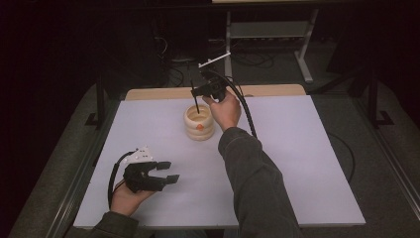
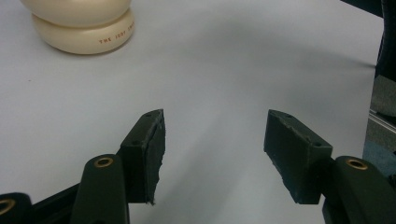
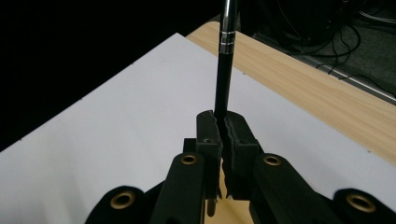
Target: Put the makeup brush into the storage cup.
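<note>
A cream, ribbed holder (image 1: 199,121) (image 2: 83,25) with an orange mark stands mid-table on the white sheet (image 1: 277,163). My right gripper (image 1: 198,91) (image 3: 222,126) hovers just above it, shut on a thin black pen (image 1: 194,96) (image 3: 226,56) with a silver band; the pen stands nearly upright with its lower end at the holder's mouth. My left gripper (image 1: 168,171) (image 2: 212,140) rests low over the sheet at the front left, open, with nothing between its fingers. From the left gripper view the holder sits at the far upper left.
A strip of wooden tabletop (image 1: 267,90) (image 3: 317,88) shows past the sheet's far edge. Beyond it are a metal stand (image 1: 270,29) and cables on the dark floor. A black cable (image 1: 247,116) trails from the right gripper along the forearm.
</note>
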Demonstrator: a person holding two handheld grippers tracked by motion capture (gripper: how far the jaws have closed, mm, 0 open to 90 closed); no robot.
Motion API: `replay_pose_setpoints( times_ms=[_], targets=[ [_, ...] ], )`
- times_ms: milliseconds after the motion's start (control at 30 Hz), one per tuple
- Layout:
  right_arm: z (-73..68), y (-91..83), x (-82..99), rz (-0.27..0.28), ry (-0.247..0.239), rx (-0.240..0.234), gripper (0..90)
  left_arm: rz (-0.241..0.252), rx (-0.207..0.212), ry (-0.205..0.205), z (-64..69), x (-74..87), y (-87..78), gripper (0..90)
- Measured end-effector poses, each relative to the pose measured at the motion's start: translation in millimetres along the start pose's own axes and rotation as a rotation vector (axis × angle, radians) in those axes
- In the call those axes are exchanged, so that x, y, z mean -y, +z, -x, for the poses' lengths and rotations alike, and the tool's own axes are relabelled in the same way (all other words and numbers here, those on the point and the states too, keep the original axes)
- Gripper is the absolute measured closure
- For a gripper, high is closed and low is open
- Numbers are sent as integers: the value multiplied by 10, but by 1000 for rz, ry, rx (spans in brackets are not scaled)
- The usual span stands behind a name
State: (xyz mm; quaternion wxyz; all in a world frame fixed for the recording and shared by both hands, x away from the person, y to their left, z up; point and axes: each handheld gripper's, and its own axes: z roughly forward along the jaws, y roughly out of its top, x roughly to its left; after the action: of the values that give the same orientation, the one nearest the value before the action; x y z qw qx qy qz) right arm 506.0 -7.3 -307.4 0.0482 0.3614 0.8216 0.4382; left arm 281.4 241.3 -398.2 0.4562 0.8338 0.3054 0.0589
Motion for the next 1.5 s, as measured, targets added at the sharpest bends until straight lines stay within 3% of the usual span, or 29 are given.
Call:
replay_pose_setpoints(
  times_ms=[333,600,900,933,1500],
  targets=[
    [32,61,99,-7,26,-9,850,-10,-2,-7,4,5,8,382],
    [54,104,171,-11,14,-6,849,-10,-2,8,-8,4,15,381],
    [67,114,226,-4,11,-6,850,-10,-1,1,-6,5,12,381],
    [56,114,233,-7,30,-12,850,-7,2,-5,-3,6,11,381],
    [57,189,330,-19,11,-9,849,-9,-1,-5,-17,6,6,379]
  ],
)
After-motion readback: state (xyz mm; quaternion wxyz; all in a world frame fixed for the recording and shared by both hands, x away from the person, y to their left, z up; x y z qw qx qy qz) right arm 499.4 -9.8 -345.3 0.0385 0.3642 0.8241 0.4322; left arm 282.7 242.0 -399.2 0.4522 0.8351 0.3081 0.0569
